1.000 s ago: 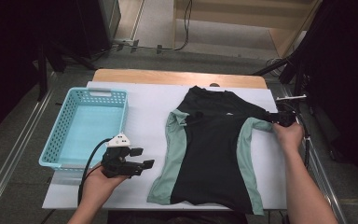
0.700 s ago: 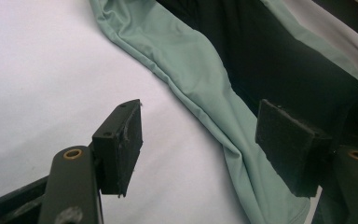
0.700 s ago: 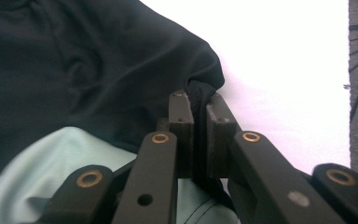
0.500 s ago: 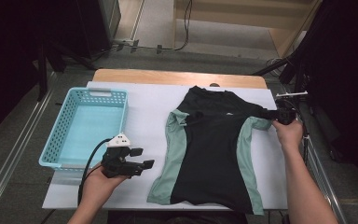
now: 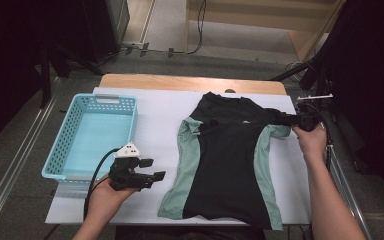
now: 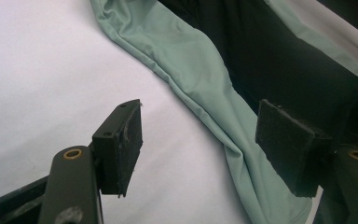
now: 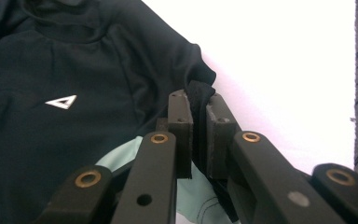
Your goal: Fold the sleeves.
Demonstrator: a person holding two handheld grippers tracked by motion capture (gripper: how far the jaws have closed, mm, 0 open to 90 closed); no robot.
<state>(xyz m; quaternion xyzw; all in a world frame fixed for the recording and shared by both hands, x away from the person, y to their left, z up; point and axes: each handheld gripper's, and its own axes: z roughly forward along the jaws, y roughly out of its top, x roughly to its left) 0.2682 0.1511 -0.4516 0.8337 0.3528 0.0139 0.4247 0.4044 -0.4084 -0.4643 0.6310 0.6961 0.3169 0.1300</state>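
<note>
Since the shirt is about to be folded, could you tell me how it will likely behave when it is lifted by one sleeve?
Probably floppy: the shirt lies flat, with wrinkles along its green side panel. It seems thin, since the sleeve bunches small inside the shut right gripper, so likely light. The smooth, slightly shiny fabric may slide easily on the white table.

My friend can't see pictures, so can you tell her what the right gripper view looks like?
The right gripper has its two black jaws shut on a fold of a black shirt's sleeve. The shirt lies to the left with a small white triangle logo on it, and the white table shows behind.
</note>
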